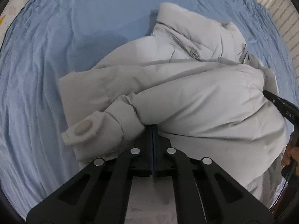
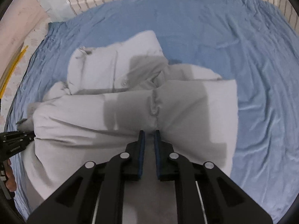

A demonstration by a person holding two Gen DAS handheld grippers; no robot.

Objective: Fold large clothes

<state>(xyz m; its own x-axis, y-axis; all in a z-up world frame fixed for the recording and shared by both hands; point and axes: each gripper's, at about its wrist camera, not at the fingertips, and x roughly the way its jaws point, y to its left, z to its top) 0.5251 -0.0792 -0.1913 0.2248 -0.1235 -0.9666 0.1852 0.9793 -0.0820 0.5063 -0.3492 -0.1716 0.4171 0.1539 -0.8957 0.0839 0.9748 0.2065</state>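
Left wrist view, left to right: blue sheet (image 1: 37, 74) fills the left of the frame; the pale grey puffer jacket (image 1: 186, 102) lies centre to right, a sleeve cuff with a button tab (image 1: 82, 128) at lower left of centre. The left tool (image 1: 152, 130) rises from the bottom edge, its jaws pressed together, apparently pinching a fold of jacket — the fabric between the pads is not clearly visible. At the right edge the right tool (image 1: 280, 108) enters, with a hand (image 1: 289, 155) below it.

Right wrist view, left to right: the left tool (image 2: 16, 138) sits at the left edge against the jacket's side; the jacket (image 2: 130, 102) occupies the centre of the bed, collar toward upper left; the right tool (image 2: 149, 134) points up from the bottom, jaws narrow with a small gap, tips at a seam.

Risk, as a judgement: the padded cloth is slippery and bulky — a shallow pinch could slip, letting the folded sleeve spring back; uneven pulling could skew the fold.

Both tools are held low, angled forward over the near hem.
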